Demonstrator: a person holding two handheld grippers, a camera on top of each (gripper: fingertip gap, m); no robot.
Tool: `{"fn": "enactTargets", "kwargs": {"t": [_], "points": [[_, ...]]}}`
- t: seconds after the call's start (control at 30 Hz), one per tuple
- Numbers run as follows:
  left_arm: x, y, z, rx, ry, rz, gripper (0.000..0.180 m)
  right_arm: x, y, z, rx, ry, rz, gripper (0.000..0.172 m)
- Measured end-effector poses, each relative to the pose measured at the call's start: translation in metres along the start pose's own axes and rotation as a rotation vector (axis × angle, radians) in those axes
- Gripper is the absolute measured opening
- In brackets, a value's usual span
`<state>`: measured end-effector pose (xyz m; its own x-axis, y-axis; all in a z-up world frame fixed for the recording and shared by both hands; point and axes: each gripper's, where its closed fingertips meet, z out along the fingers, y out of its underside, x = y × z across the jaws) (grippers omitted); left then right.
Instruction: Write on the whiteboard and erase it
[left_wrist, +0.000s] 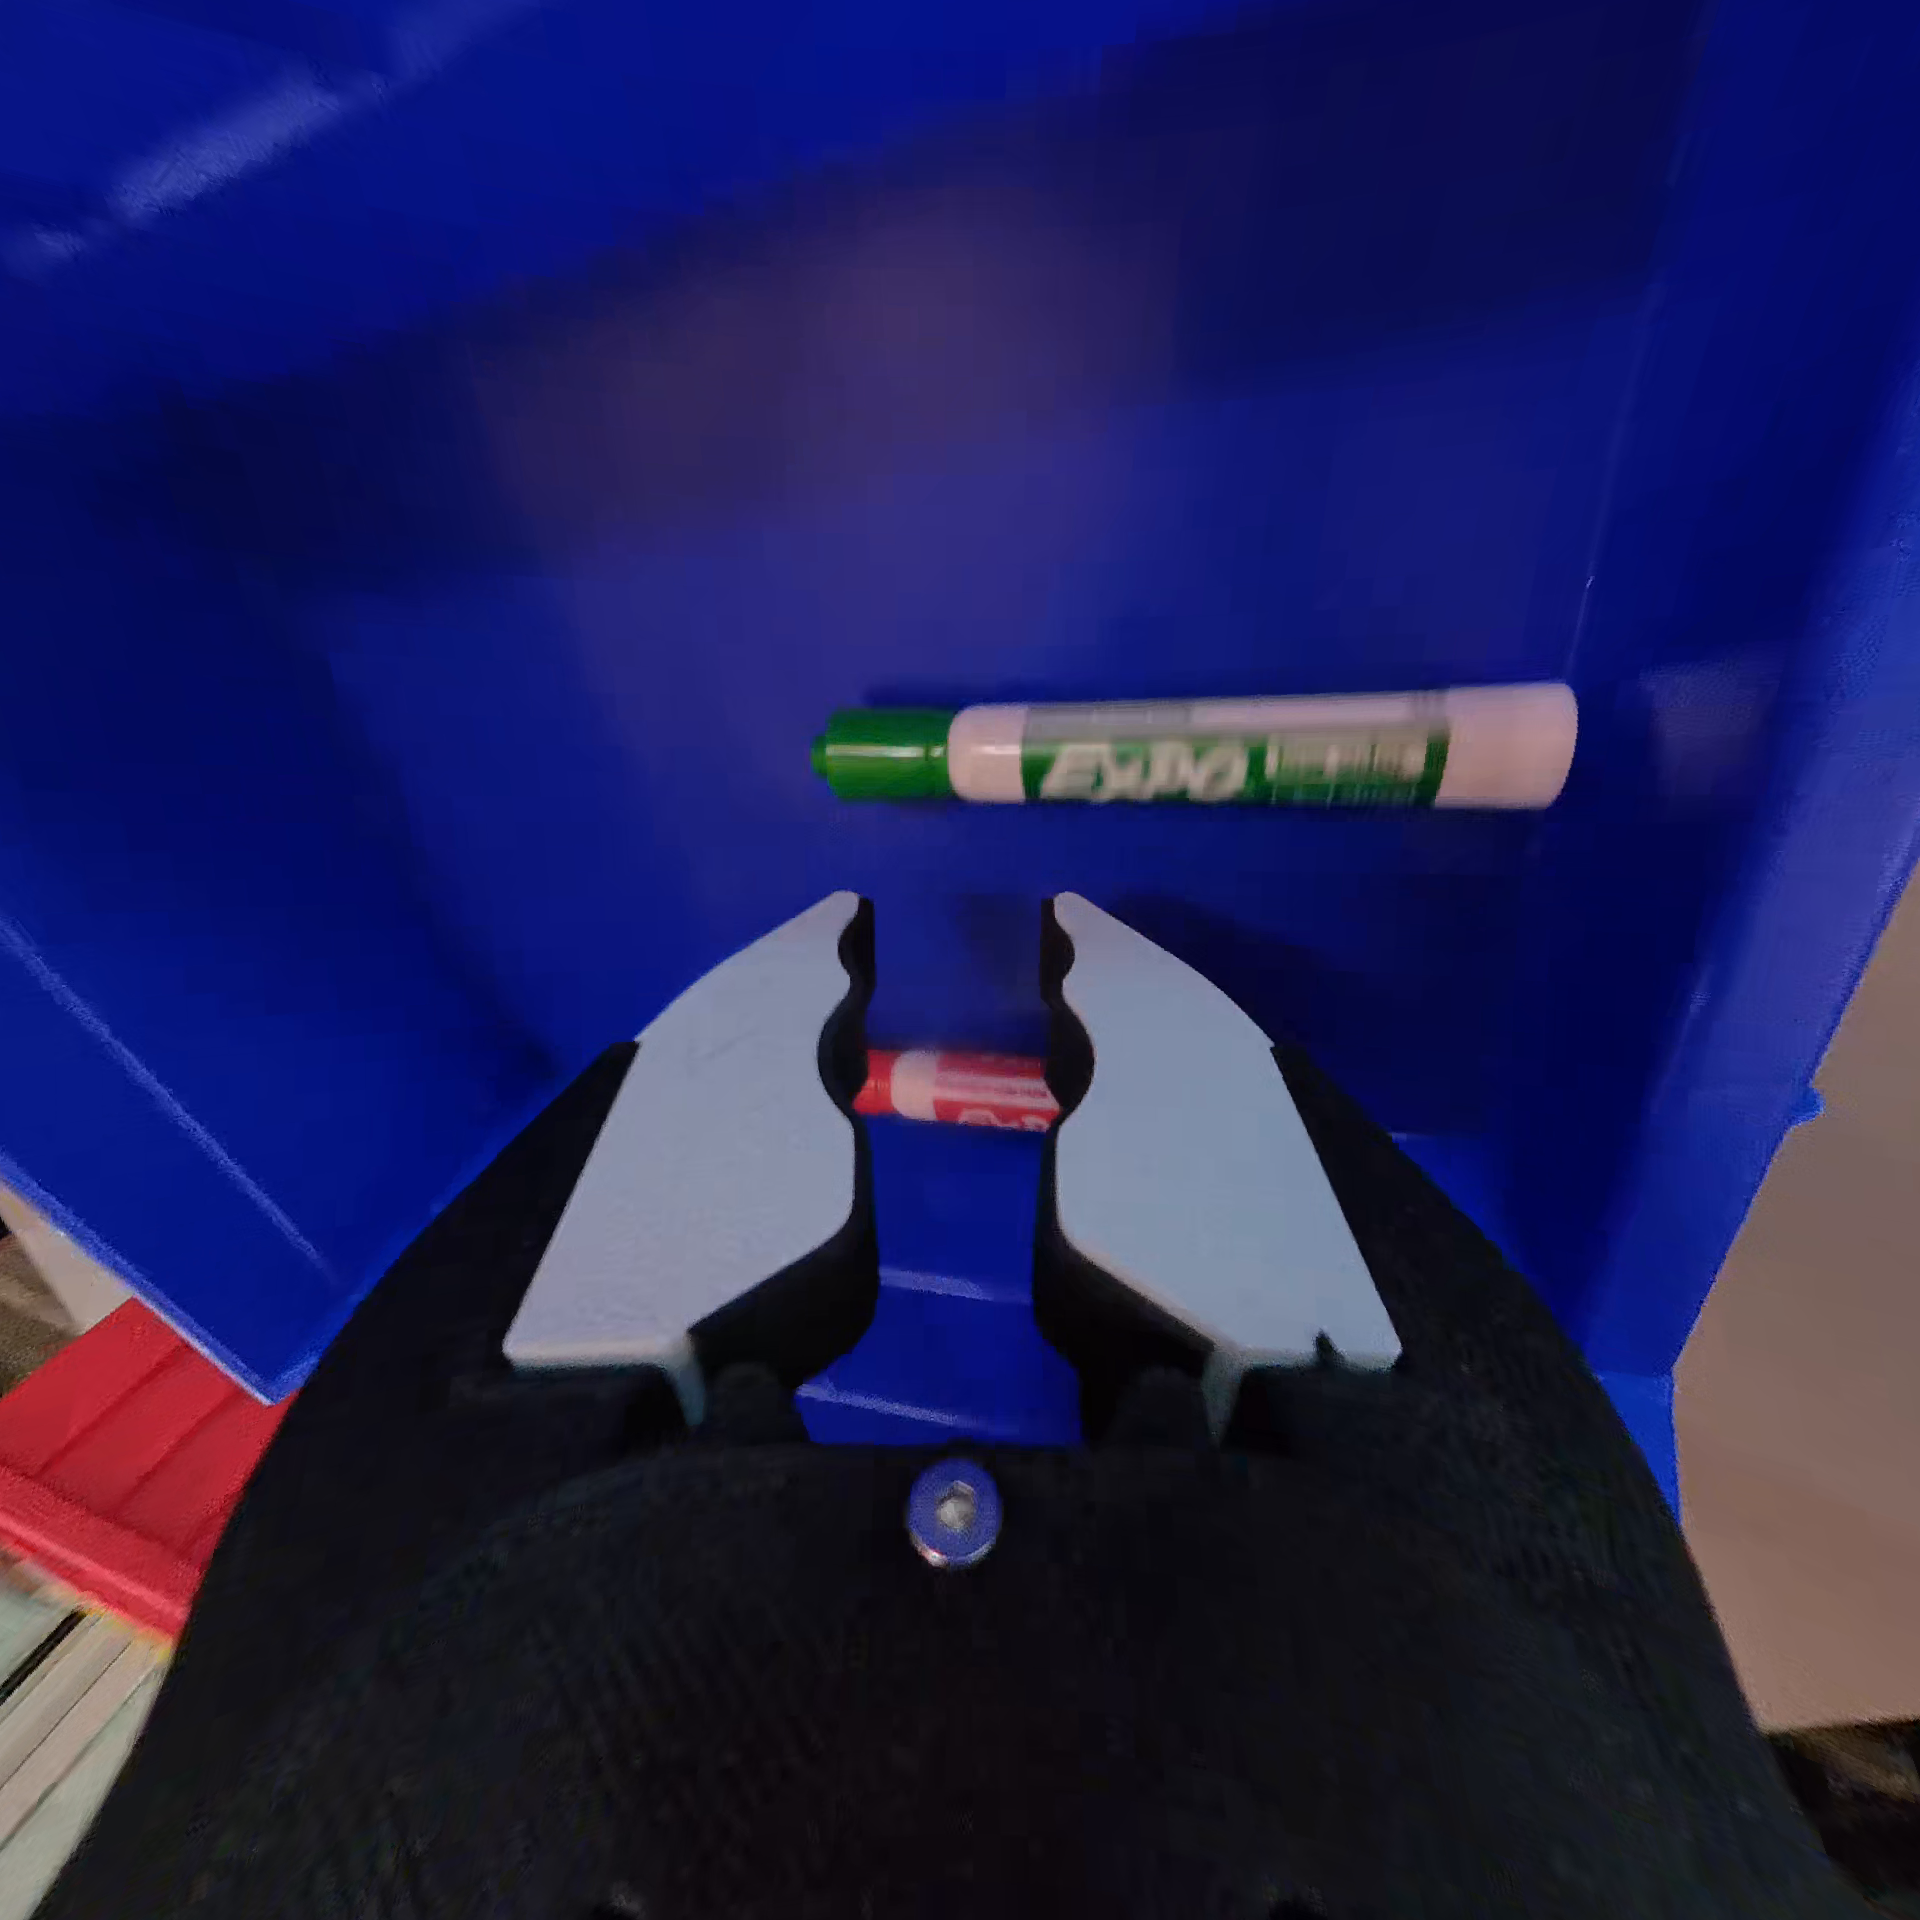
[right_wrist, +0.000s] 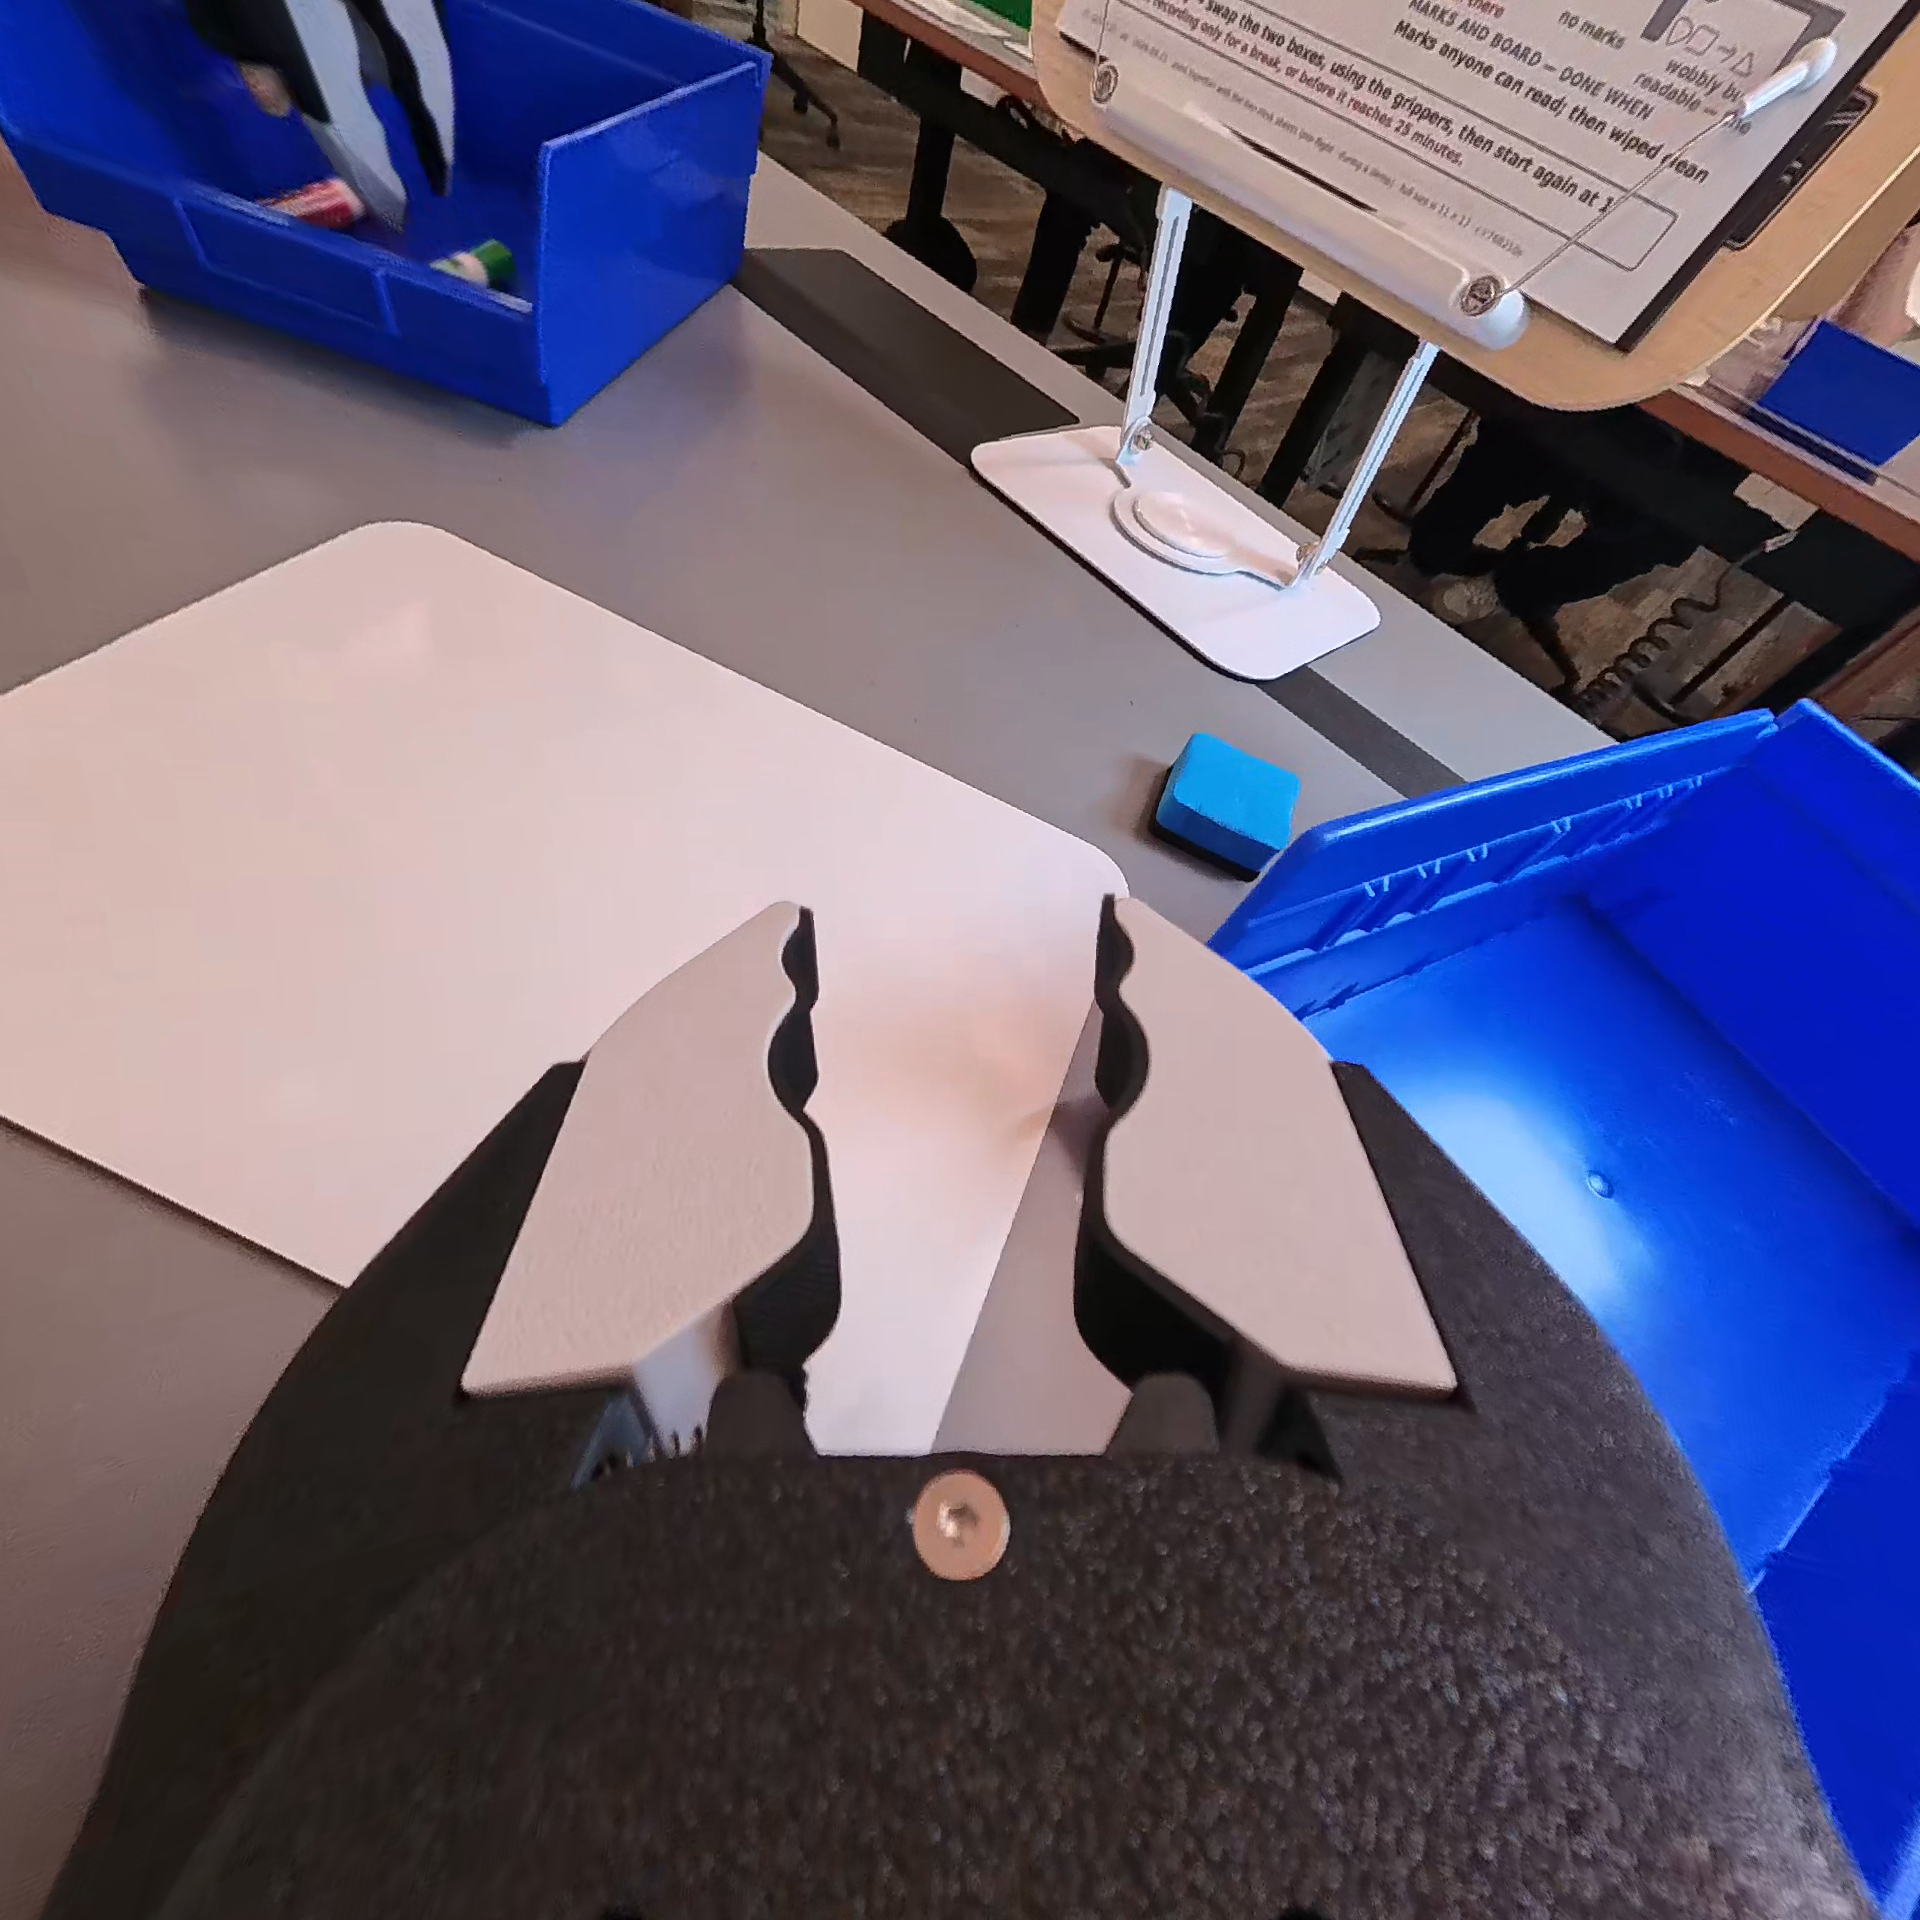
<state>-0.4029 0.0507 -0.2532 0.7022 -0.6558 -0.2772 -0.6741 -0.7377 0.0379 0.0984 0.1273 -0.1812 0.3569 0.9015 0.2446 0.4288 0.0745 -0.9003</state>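
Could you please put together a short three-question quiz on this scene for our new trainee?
1. True or false: the whiteboard already bears marker strokes.
2. Which marker lies just beyond the tips of the left gripper inside the blue bin? A) green marker B) black marker C) orange marker
3. Fill in: the blue eraser rests on the table between the whiteboard and the other ____.

Key: 1. False, its surface looks clean. 2. A; a red marker lies lower down, seen between the open fingers, which grip nothing. 3. Blue bin, beside the open, unloaded right gripper.
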Motion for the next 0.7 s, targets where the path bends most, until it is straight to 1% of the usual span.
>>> {"fn": "enactTargets", "kwargs": {"t": [0.03, 0.1, 0.17, 0.2, 0.23, 0.33, 0.4, 0.43, 0.5, 0.6, 0.7], "points": [[0.000, -0.006, -0.003, 0.044, 0.015, -0.035, 0.030, 0.000, 0.000, 0.000, 0.000, -0.004, 0.002, 0.052], [0.003, -0.025, -0.006, 0.162, 0.093, -0.172, 0.030, -0.002, -0.001, 0.000, 0.004, -0.011, 0.006, 0.051], [0.006, -0.059, -0.014, 0.361, 0.227, -0.356, 0.035, -0.005, -0.003, -0.001, 0.009, -0.017, 0.002, 0.051], [0.006, -0.072, -0.016, 0.427, 0.290, -0.451, 0.038, -0.007, -0.004, -0.001, 0.010, -0.021, -0.002, 0.051], [0.007, -0.081, -0.015, 0.459, 0.340, -0.515, 0.041, -0.008, -0.004, 0.000, 0.008, -0.024, -0.006, 0.051], [0.007, -0.094, 0.003, 0.425, 0.383, -0.639, 0.054, -0.013, -0.003, -0.001, -0.001, -0.029, -0.026, 0.050], [0.007, -0.100, 0.014, 0.397, 0.378, -0.688, 0.053, -0.015, -0.001, -0.002, -0.012, -0.030, -0.040, 0.050], [0.006, -0.099, 0.019, 0.363, 0.351, -0.683, 0.049, -0.016, 0.001, -0.002, -0.020, -0.030, -0.046, 0.050], [0.003, -0.091, 0.023, 0.290, 0.266, -0.620, 0.038, -0.016, 0.005, -0.003, -0.038, -0.024, -0.059, 0.049], [0.008, -0.079, 0.023, 0.204, 0.269, -0.600, 0.039, -0.017, 0.010, -0.006, -0.045, -0.021, -0.061, 0.048], [0.010, -0.065, 0.024, 0.134, 0.228, -0.530, 0.029, -0.016, 0.009, -0.008, -0.032, -0.023, -0.043, 0.048]]}}
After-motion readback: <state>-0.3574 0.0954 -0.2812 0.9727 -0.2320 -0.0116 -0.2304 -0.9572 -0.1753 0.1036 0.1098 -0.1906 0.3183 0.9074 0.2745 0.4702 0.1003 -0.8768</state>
